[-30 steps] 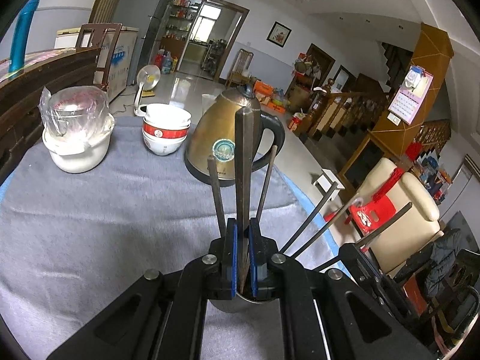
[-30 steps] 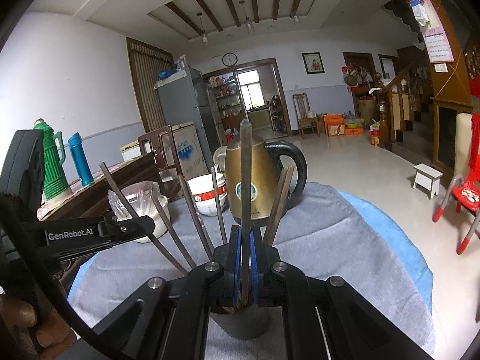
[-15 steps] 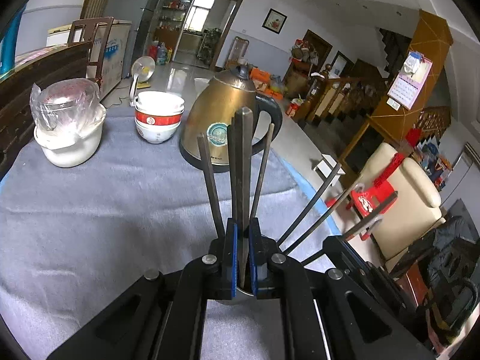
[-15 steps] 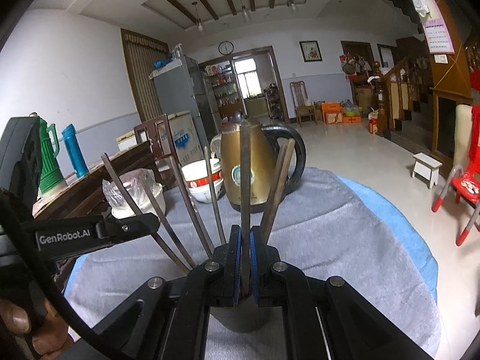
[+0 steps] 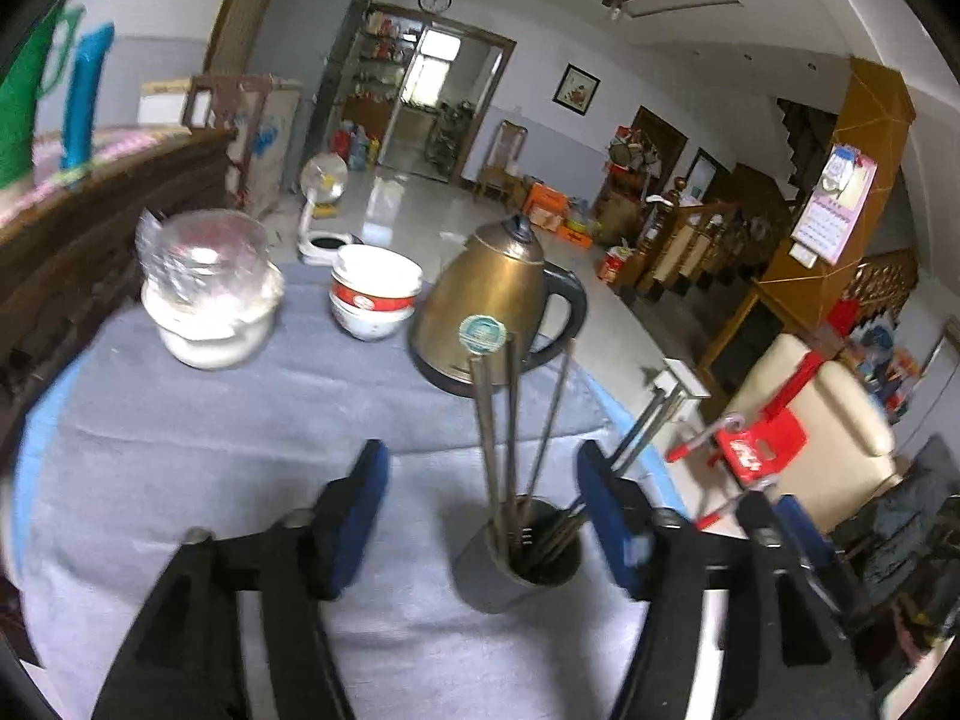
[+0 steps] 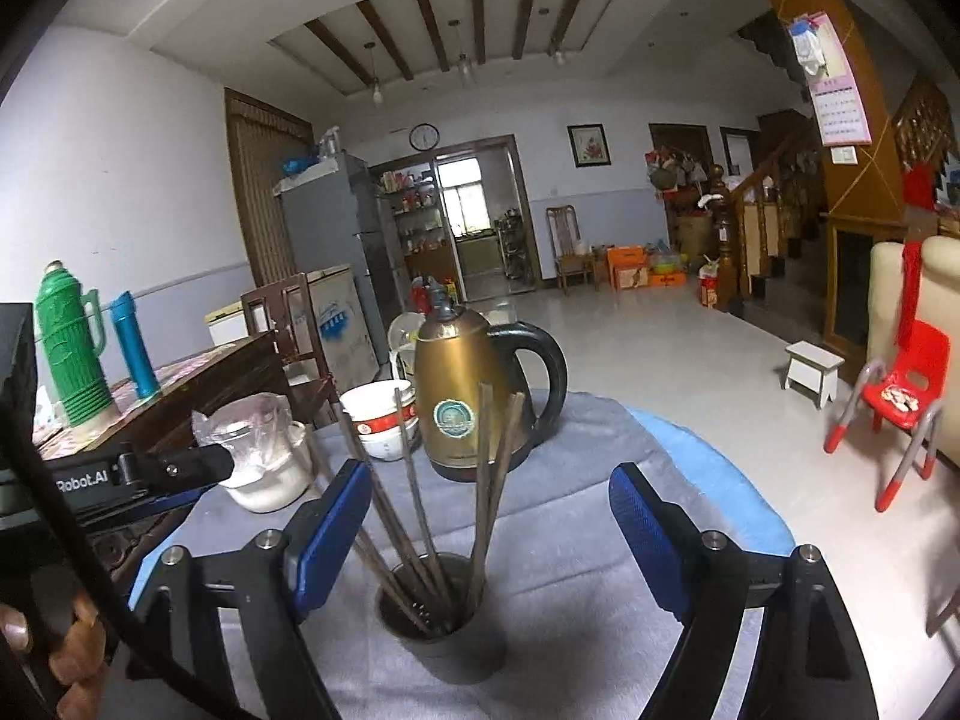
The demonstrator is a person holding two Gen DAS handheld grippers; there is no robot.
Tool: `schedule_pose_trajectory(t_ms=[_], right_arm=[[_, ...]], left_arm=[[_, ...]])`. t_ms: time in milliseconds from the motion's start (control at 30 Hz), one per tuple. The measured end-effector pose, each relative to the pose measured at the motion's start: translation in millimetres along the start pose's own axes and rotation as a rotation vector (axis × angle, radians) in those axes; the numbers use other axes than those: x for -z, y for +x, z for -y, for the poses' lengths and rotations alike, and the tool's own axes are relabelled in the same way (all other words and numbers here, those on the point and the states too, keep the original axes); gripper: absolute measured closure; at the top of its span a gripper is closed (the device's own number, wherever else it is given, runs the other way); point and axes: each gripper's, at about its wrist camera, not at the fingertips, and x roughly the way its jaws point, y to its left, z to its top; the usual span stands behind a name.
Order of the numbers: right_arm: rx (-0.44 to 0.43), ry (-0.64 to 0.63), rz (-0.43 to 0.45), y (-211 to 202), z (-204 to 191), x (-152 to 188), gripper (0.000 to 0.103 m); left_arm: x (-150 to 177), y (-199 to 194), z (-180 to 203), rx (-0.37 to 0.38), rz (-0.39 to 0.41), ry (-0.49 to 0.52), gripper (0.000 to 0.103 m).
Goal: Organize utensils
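Observation:
A dark metal cup [image 5: 510, 570] stands on the grey cloth and holds several long chopsticks [image 5: 501, 420] that lean apart. My left gripper [image 5: 483, 486] hovers just above and behind the cup. Its jaws are opening, and the blue pads [image 5: 357, 504] stand wide of the sticks without touching them. In the right wrist view the same cup [image 6: 456, 654] and chopsticks [image 6: 414, 498] sit below my right gripper [image 6: 492, 522]. Its jaws are opening too, and nothing is pressed between them. The left gripper's black arm [image 6: 150, 471] reaches in from the left.
A brass kettle [image 5: 492, 312] with a black handle stands behind the cup. Stacked red-and-white bowls [image 5: 375, 294] and a white pot under plastic wrap [image 5: 210, 306] stand further left. The table's blue edge [image 6: 720, 480] drops off at the right. A person's hand [image 6: 66, 648] shows at lower left.
Both grippers were shut on an upright chopstick and have sprung open. Both have pulled back and upward from the cup, and the released chopsticks now lean in it.

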Motion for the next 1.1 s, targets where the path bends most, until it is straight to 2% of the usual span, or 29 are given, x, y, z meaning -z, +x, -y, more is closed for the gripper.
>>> schedule_pose_trajectory(t_ms=[100,200,333,433,667,967,1100], right_arm=[[0.008,-0.035,-0.007,-15.6,-8.0,6.8,0.018],[0.001,-0.048,-0.062,-24.5,-13.5,23.4,0.018],[-0.009,-0.063,-0.155,-28.6,-20.6,50.5,0.018],[-0.015,-0.078,-0.196,-31.3,-24.1,62.2,0.018],[-0.01,-0.093,-0.198,-39.1,-28.3,64.1,0.018],[0.005,-0.108,-0.184,-47.3,-30.5,58.4,0.018],[0.016,-0.12,-0.175,-49.1,-29.6,53.8,0.018]], left_arm=[[10.5,-11.9,-1.0,-0.076,0.017,0.058,0.022],[19.8,-11.7,-3.5,-0.123,-0.008,0.101,0.021],[34.2,-10.2,-3.7,-0.155,-0.061,0.141,0.021],[43.8,-11.1,2.9,-0.169,-0.068,0.186,0.021],[50.1,-19.2,18.5,-0.177,-0.071,0.239,0.02],[52.4,-21.2,22.2,-0.175,-0.085,0.238,0.019],[51.5,-23.6,24.3,-0.162,-0.066,0.237,0.01]])
